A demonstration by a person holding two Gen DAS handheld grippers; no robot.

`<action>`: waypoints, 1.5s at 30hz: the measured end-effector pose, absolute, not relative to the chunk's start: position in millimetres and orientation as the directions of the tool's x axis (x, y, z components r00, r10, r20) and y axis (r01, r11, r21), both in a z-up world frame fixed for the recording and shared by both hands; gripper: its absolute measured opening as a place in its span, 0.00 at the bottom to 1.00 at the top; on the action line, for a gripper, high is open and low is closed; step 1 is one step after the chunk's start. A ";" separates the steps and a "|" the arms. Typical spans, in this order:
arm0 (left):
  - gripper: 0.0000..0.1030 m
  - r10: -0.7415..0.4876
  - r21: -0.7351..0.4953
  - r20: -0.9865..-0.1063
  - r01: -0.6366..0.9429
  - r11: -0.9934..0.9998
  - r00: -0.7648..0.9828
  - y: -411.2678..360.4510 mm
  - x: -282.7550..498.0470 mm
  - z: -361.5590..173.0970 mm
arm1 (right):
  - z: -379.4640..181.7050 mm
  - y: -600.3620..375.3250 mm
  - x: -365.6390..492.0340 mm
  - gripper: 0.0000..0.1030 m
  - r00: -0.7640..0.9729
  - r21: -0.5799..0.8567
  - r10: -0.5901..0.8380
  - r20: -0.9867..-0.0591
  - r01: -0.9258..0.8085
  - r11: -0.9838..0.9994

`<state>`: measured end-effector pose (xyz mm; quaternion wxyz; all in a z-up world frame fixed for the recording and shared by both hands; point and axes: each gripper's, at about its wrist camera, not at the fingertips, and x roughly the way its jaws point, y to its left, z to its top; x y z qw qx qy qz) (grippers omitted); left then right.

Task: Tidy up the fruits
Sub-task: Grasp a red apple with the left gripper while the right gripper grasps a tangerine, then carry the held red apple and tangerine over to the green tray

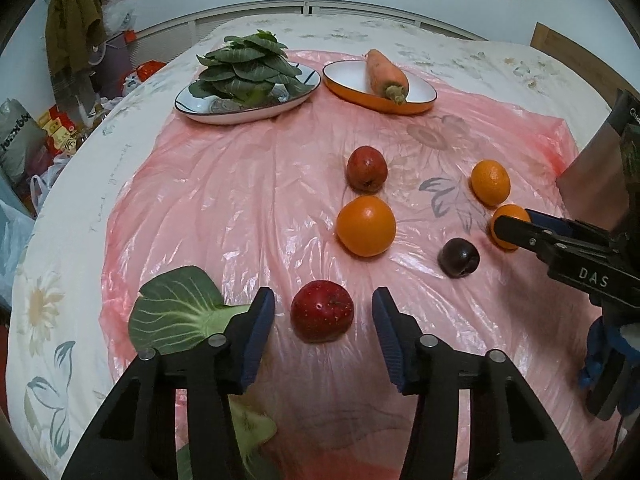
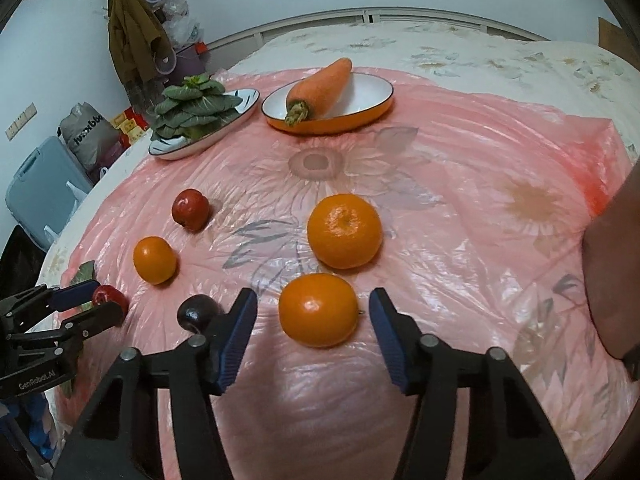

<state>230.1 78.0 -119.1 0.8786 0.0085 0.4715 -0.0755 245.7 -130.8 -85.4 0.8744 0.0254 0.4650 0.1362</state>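
On the flower-print bed [image 1: 280,28], across a crinkled pink plastic sheet [image 1: 224,208], 6 fruits lie loose while the orange-rimmed oval dish [image 1: 416,98] holds only a carrot [image 1: 386,70]; sorting looks barely begun. The right tongs [image 2: 312,314] stand open around a small orange mandarin [image 2: 318,310], the left tongs [image 1: 323,316] open around a round red apple [image 1: 322,311]; neither is gripped yet.

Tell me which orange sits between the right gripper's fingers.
The orange nearest the camera, beside the dark plum. The other two oranges lie farther out, clear of the fingers.

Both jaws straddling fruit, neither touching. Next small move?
Probably close both. The left gripper has the red apple centred between its jaws with gaps either side; the right gripper frames an orange the same way. Both fruits rest on the pink sheet, so closing should grip them.
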 end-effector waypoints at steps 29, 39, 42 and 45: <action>0.27 -0.158 -0.097 -0.843 0.144 0.985 0.513 87.3 233.3 -124.3 | -88.0 -155.3 249.2 0.40 0.536 0.280 0.326 -0.779 -0.169 0.945; 0.27 -0.162 -0.110 -0.828 0.127 0.986 0.537 89.4 225.6 -103.0 | -61.3 -174.8 231.1 0.40 0.572 0.274 0.313 -0.759 -0.155 0.949; 0.27 -0.158 -0.106 -0.824 0.125 0.986 0.545 88.3 219.9 -96.1 | -50.9 -176.3 218.0 0.40 0.577 0.260 0.310 -0.755 -0.170 0.950; 0.27 -0.156 -0.104 -0.818 0.124 0.987 0.553 86.3 210.8 -88.7 | -44.4 -177.2 204.8 0.40 0.580 0.248 0.309 -0.754 -0.183 0.951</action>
